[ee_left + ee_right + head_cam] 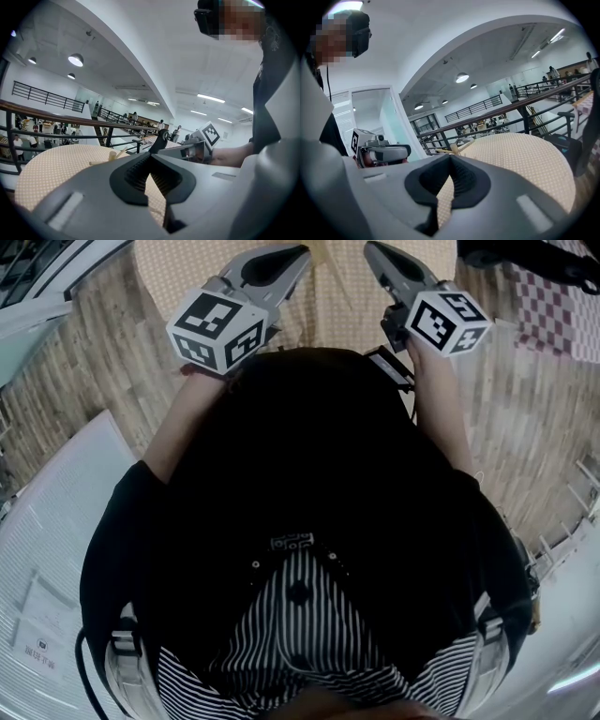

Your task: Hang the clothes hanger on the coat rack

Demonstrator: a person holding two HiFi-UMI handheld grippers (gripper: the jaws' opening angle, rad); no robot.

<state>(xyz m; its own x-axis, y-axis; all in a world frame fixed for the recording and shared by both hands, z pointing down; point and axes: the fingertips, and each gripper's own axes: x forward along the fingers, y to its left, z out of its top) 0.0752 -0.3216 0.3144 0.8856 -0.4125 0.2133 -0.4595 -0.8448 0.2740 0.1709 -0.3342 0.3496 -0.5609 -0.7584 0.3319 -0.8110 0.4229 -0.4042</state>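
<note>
A pale wooden piece with thin arms, seemingly the clothes hanger [110,156] [457,148], lies at the far side of a round table covered in beige dotted cloth [328,296] [51,171] [520,157]. My left gripper [299,251] [151,153] is held over the near part of the table, jaws together with nothing between them. My right gripper [369,247] [450,156] is level with it on the right, shut and empty too. Each gripper shows in the other's view, the right one [197,146] and the left one [384,152]. I see no coat rack in any view.
A dark metal railing [70,123] [525,110] runs behind the table. A table with red checked cloth [553,306] stands at the right, with a black chair [565,140] near it. The person's dark torso fills the lower head view.
</note>
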